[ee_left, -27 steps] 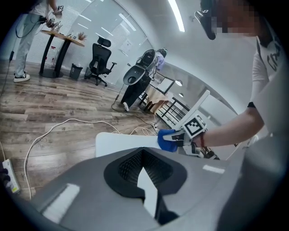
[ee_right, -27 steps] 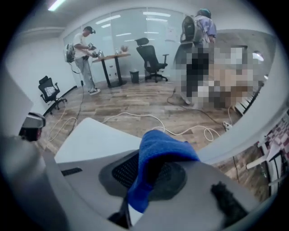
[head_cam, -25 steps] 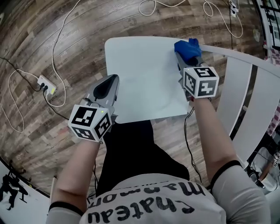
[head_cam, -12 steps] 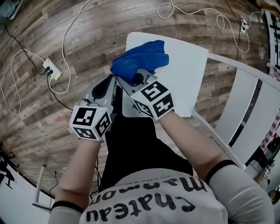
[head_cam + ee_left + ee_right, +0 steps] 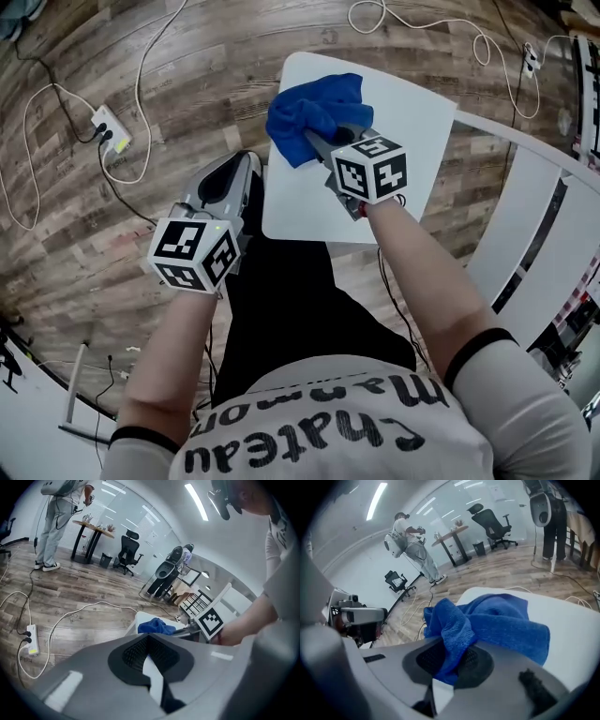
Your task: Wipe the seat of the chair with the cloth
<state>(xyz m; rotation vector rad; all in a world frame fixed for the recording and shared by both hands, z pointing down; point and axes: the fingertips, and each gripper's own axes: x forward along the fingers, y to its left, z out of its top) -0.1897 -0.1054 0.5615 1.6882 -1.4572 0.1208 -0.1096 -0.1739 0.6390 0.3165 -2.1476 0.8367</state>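
Across the whole head view: wood-plank floor (image 5: 141, 56). Upper centre-right: white chair seat (image 5: 412, 122), with slatted backrest (image 5: 525, 216) along the right edge. On the seat's upper-left corner: blue cloth (image 5: 314, 111), bunched up, pinched in the closed jaws of the right gripper (image 5: 319, 141). Left of centre, just beside the seat's left edge and over the floor: left gripper (image 5: 246, 159), jaws together on nothing. Upper left: white power strip (image 5: 111, 127). Along the top: looping white cable (image 5: 422, 23).
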